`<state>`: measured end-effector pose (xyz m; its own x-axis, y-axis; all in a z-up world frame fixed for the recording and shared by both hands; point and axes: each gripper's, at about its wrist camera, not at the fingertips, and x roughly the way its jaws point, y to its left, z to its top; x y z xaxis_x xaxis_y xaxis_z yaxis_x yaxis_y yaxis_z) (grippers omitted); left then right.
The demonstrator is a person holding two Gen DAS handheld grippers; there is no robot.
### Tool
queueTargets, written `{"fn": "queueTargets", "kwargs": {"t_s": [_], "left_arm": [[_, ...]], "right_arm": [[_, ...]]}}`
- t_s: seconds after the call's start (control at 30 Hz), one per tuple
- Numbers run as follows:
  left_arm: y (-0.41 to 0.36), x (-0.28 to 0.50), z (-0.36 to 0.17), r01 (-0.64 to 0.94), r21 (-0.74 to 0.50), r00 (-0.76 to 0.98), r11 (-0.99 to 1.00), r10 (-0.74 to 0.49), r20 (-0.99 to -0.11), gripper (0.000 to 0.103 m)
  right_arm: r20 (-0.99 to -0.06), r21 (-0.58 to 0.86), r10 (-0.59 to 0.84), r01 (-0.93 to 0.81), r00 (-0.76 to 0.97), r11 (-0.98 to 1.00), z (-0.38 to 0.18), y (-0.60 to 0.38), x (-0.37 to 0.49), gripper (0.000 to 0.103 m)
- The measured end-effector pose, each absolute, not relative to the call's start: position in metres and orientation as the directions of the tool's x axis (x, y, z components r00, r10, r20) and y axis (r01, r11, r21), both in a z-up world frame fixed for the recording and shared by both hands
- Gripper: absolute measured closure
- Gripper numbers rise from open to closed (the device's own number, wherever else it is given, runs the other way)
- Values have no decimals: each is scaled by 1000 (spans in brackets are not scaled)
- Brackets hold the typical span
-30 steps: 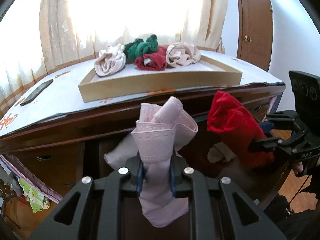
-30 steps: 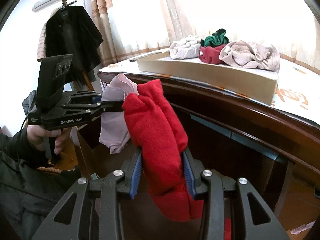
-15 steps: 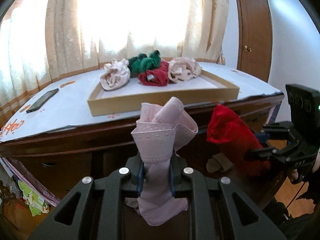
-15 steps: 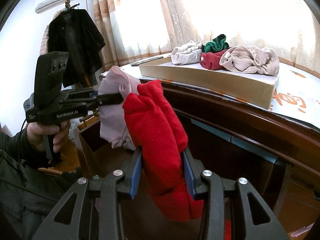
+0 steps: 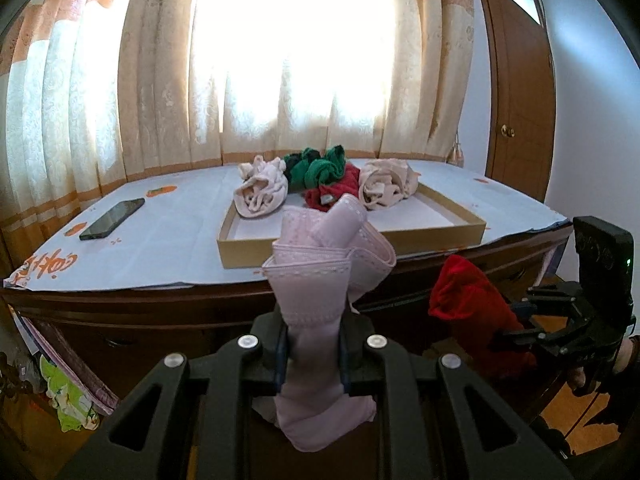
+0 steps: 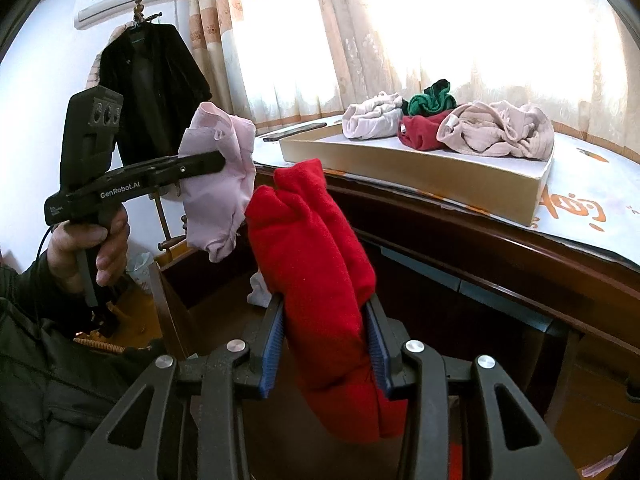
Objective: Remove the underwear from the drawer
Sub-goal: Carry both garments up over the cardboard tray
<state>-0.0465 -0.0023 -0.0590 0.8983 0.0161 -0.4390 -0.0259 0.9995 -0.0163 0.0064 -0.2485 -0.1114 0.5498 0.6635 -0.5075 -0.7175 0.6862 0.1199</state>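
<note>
Two garments held clear of the drawer, one per gripper, below the bench edge.

Left gripper (image 5: 312,354): fingers clamped on a pale pink underwear piece (image 5: 320,280), pinched at mid-length so both ends hang free, the folded band standing above the fingers. Right gripper (image 6: 326,344): fingers closed on a bulkier red underwear piece (image 6: 316,264), the opening kept wider by the thick fabric. Both pieces are held in the air, above the open drawer (image 6: 176,300), in which one whitish item (image 6: 260,292) remains visible. Beyond, on the bench (image 5: 180,240), a shallow cardboard tray (image 5: 440,236) carries four rolled garments, cream, green, dark red and beige; judged to be the intended destination, its near half being bare. A phone (image 5: 112,218) lies beside it.
</note>
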Motion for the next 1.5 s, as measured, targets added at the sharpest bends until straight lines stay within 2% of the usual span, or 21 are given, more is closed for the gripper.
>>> {"fn": "queueTargets", "kwargs": {"t_s": [0.27,0.77,1.17,1.5], "left_arm": [[-5,-49,-54,-27,-12,909,1000,20,-416,86],[3,-40,-40,-47,-11,897,999,37,-440,86],[18,-24,-32,-75,-22,873,997,55,-484,86],[23,-12,-3,-70,15,893,997,69,-445,86]], "right_arm": [[-458,80,667,-720,588,689,-106,-251,-4,62],[-449,77,673,-725,587,684,-99,-250,-1,62],[-420,47,679,-732,602,679,-64,-241,2,62],[-403,-1,659,-720,635,694,-25,-234,17,62]]}}
